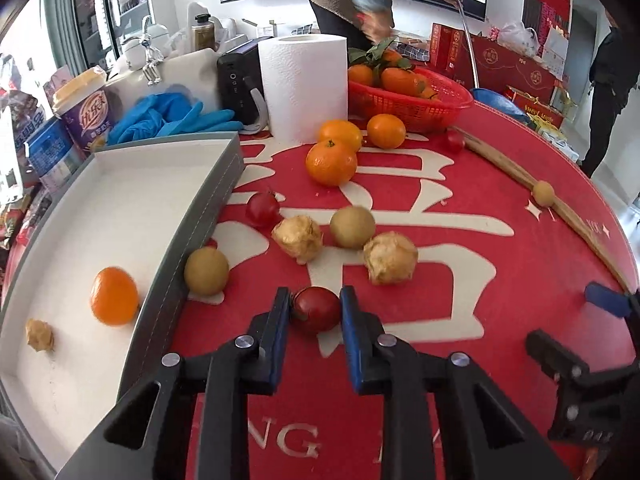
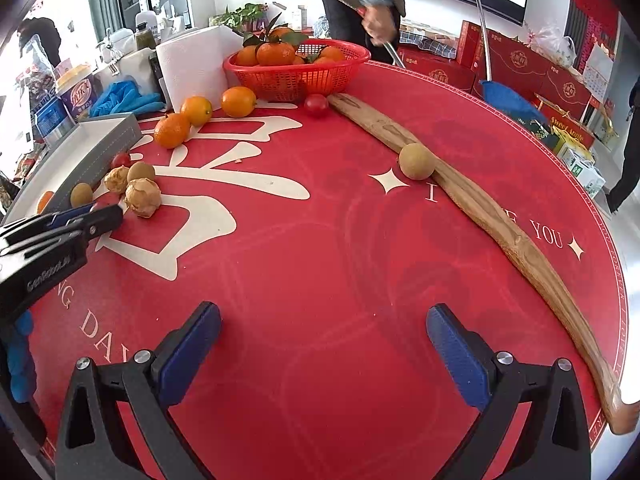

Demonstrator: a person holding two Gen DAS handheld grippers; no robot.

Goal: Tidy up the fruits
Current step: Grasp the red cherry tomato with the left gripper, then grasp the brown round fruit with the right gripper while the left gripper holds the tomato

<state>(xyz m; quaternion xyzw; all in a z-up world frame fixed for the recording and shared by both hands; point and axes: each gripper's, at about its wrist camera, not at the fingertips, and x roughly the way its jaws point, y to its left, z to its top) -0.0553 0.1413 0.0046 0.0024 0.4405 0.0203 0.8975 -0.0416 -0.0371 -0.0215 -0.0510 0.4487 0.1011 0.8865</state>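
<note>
The cherry tomato (image 1: 316, 309) is small, round, dark red and glossy. It sits on the red counter (image 1: 500, 280) just beside the outer wall of the grey tray (image 1: 192, 264), on the side away from the tray's white floor. The left gripper (image 1: 315, 306) has its jaws pinching this tomato: one blue pad touches each flank, and the fruit rests at the tip end of the jaws, still on the counter surface.

Beyond the tomato from the tray wall lie two pale round fruits (image 1: 352, 227), two papery husked fruits (image 1: 390, 257) and a second cherry tomato (image 1: 262, 209). Three oranges (image 1: 331, 162) lie farther along the counter from the tray, toward the red basket (image 1: 408, 104) of leafy oranges. Inside the tray rest one orange (image 1: 114, 296) and one husked fruit (image 1: 39, 334).

The right gripper (image 2: 324, 344) is well apart from the tray, over bare counter. Its jaws are spread wide with nothing between them. A long wooden strip (image 2: 480, 204) lies on the far side of it from the tray, with one pale round fruit (image 2: 416, 161) touching the strip.
</note>
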